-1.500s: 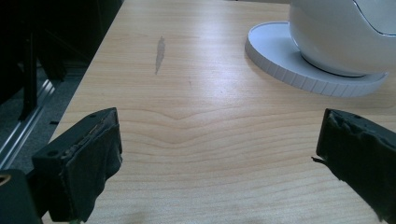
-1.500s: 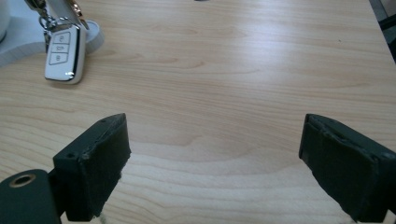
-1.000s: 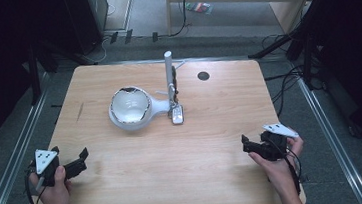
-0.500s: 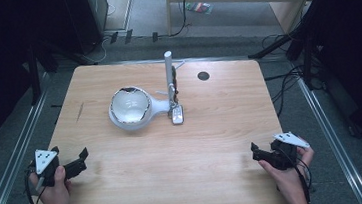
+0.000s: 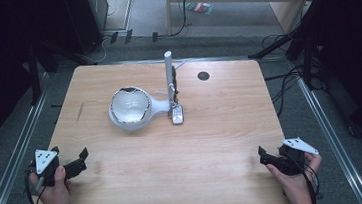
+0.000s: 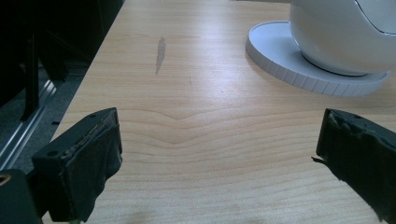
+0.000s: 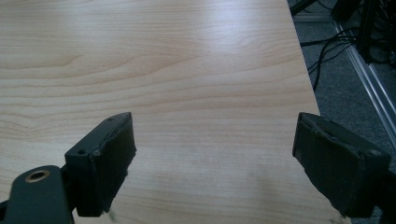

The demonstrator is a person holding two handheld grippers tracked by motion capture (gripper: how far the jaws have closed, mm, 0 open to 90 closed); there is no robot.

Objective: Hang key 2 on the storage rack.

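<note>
My left tongs [image 5: 76, 161] sit at about eight o'clock on the desk [image 5: 213, 144], near its near-left corner, held low over the wood in my left hand [image 5: 51, 187]. Their jaws are spread wide with nothing between them; in the left gripper view [image 6: 217, 158] I see bare wood grain in the gap.

My right tongs [image 5: 263, 155] sit at about four o'clock, near the near-right corner, in my right hand [image 5: 294, 181]. Their jaws also stand spread and hold nothing; the right gripper view [image 7: 215, 161] shows plain wood between them, with the right edge of the desk and the floor cables [image 7: 336, 51] beyond it at two o'clock.

The white lamp [image 5: 130, 108] lies well apart from both tongs, just beyond the middle of the desk toward eleven o'clock. Its round head faces up on a flat ring-shaped base, and a short neck runs toward three o'clock to a white upright post [image 5: 169, 73]. A small grey remote [image 5: 177, 115] lies flat just beside the foot of that post, on my side of it. In the left gripper view the lamp's ribbed base [image 6: 317, 70] is at one o'clock, resting flat on the desk. A dark round hole [image 5: 203, 75] sits in the desk at one o'clock, past the post.
</note>
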